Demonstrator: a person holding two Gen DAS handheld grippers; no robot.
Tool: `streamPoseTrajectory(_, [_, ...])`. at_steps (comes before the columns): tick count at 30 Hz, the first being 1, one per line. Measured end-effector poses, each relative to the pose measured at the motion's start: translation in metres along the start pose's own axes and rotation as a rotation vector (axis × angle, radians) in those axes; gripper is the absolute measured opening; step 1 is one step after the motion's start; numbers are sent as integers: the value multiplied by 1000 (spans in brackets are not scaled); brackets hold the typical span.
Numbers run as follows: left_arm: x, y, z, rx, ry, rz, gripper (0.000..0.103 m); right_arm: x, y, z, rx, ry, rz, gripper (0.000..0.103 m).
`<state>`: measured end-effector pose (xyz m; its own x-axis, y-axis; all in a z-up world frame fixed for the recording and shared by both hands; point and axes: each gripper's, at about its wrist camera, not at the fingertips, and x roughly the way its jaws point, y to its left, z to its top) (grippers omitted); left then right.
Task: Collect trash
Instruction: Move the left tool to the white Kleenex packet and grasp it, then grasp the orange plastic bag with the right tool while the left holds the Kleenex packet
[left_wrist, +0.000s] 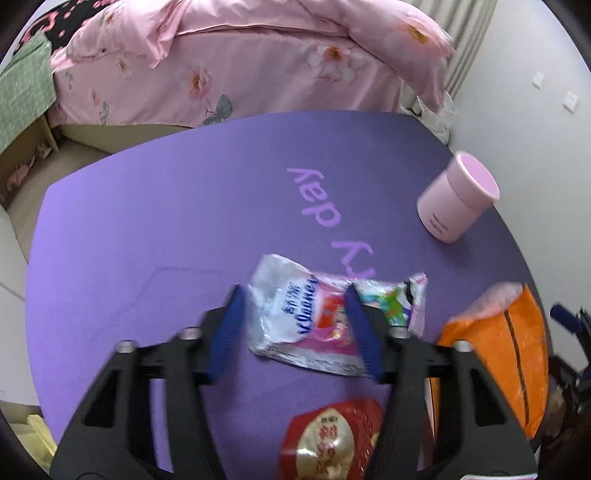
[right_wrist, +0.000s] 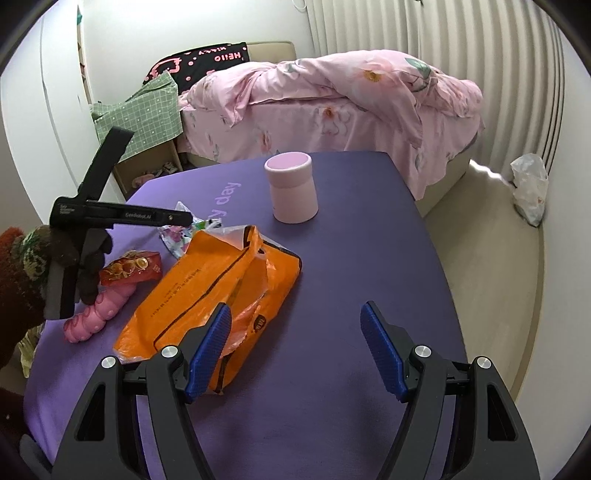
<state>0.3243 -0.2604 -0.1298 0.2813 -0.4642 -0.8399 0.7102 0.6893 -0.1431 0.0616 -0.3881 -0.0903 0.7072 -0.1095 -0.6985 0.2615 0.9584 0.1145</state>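
A crumpled white and pink tissue wrapper (left_wrist: 299, 321) lies on the purple table mat (left_wrist: 166, 229). My left gripper (left_wrist: 295, 295) is open, its blue fingers on either side of the wrapper, just above it. A small colourful wrapper (left_wrist: 395, 299) lies beside it on the right. A red snack packet (left_wrist: 332, 439) lies nearer me. An orange plastic bag (right_wrist: 218, 291) lies open on the mat. My right gripper (right_wrist: 295, 314) is open and empty, its left finger over the bag's near edge. In the right wrist view the left gripper's body hovers at the far left.
A pink open cup (right_wrist: 291, 188) stands on the mat's far side. A pink ribbed toy (right_wrist: 98, 312) lies at the mat's left. A bed with pink bedding (right_wrist: 332, 99) is behind the table. A white plastic bag (right_wrist: 530, 188) sits on the floor at right.
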Motion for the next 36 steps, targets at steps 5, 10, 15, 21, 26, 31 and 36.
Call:
streamPoseTrajectory(5, [-12,-1,-13,-9,-9,-23,18,1,6,0,-12,-1,7,68])
streamPoseTrajectory(10, [-55,11,-30,-97,-89,-84,16,-4,16,2,-26,-6,15,68])
streamPoseTrajectory(15, [-111,31,-59,-187,-196,-71,16,-17,32,8,-50,-44,22,68])
streamPoseTrajectory(21, [-155,58,-102,-269,-263,-9,16,-22,52,16,-99,-69,-13,68])
streamPoseTrajectory(26, [-169,65,-142,-292,-265,17,16,1,46,17,-28,-6,28,68])
streamPoseTrajectory(31, [-179,66,-177,-306,-272,25,16,30,44,15,22,47,53,69])
streamPoseTrajectory(36, [-180,72,-200,-349,-253,38,17,47,66,1,-33,149,177,38])
